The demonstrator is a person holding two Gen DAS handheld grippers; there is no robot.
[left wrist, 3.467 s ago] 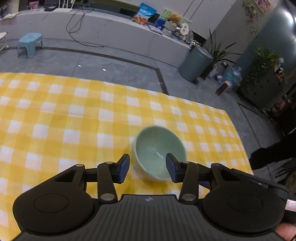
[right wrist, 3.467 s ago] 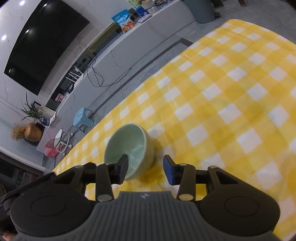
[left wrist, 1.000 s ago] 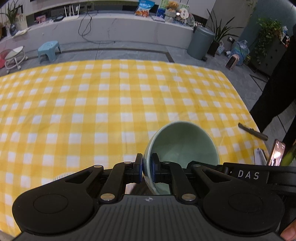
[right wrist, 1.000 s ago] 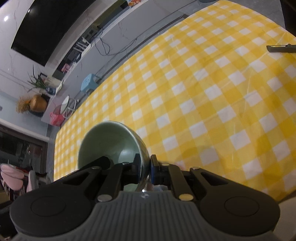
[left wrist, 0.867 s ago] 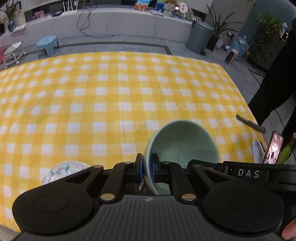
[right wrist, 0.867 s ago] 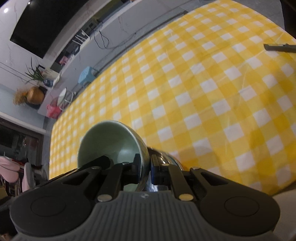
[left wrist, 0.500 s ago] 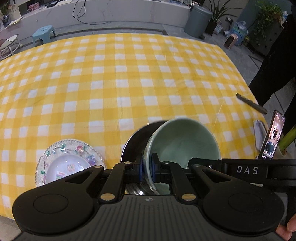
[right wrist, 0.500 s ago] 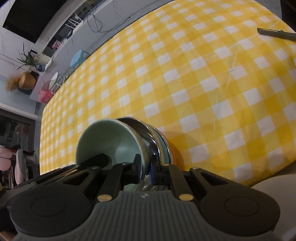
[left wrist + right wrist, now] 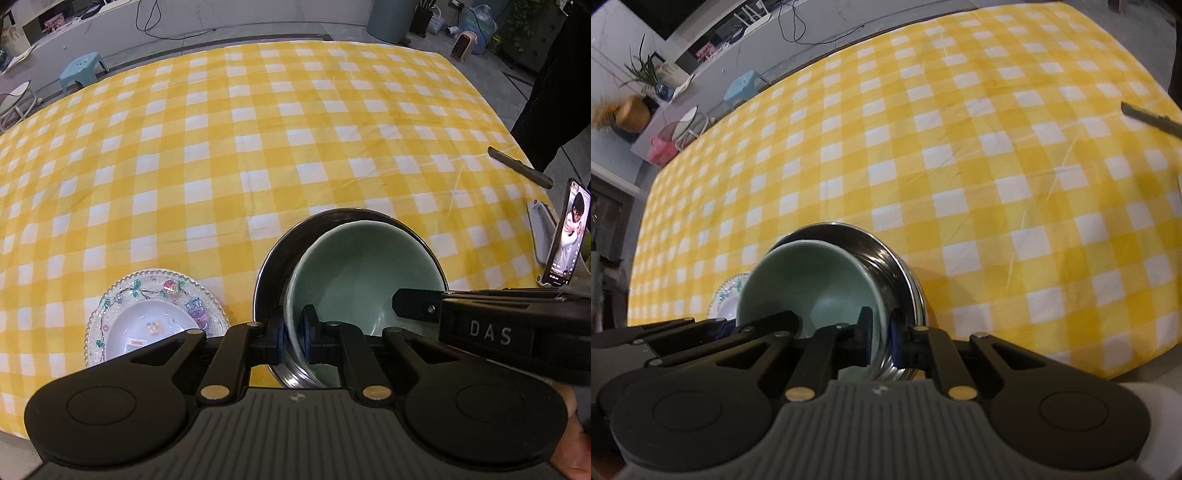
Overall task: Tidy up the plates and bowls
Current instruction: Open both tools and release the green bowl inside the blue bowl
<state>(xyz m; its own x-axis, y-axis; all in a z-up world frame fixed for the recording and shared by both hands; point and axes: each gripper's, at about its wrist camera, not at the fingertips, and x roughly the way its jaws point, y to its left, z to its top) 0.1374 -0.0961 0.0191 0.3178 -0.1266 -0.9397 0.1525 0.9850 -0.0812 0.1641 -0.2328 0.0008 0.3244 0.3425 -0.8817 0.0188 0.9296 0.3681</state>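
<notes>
Two grippers clamp one green bowl (image 9: 364, 273) by opposite sides of its rim. The bowl is glazed ceramic, pale celadon green, smooth and matte-glossy, with a rounded wall and a thick rolled lip. It sits tilted inside a larger steel bowl (image 9: 275, 258), a thin-walled, mirror-polished vessel with a dark reflective interior and a bright rim; in the right wrist view a blue edge shows just under the steel rim, but what it belongs to cannot be told. The left gripper (image 9: 294, 334) has its jaws almost fully closed, blue pads pressing the near-left part of the green rim, one pad inside and one outside. The right gripper (image 9: 879, 334) is likewise nearly closed on the rim at the bowl's right side, one pad inside and one outside between the ceramic and the steel wall. Both tools are black moulded plastic with ribbed housings and brass-coloured pivot pins. Just left of the steel bowl lies a patterned plate (image 9: 155, 314), clear pressed glass with a beaded edge and coloured floral motifs. All rests on a yellow-and-white checked tablecloth (image 9: 258, 140), soft woven fabric with faint creases. Near the right edge stand a phone (image 9: 567, 245) and a dark pen-like object (image 9: 519, 166).
</notes>
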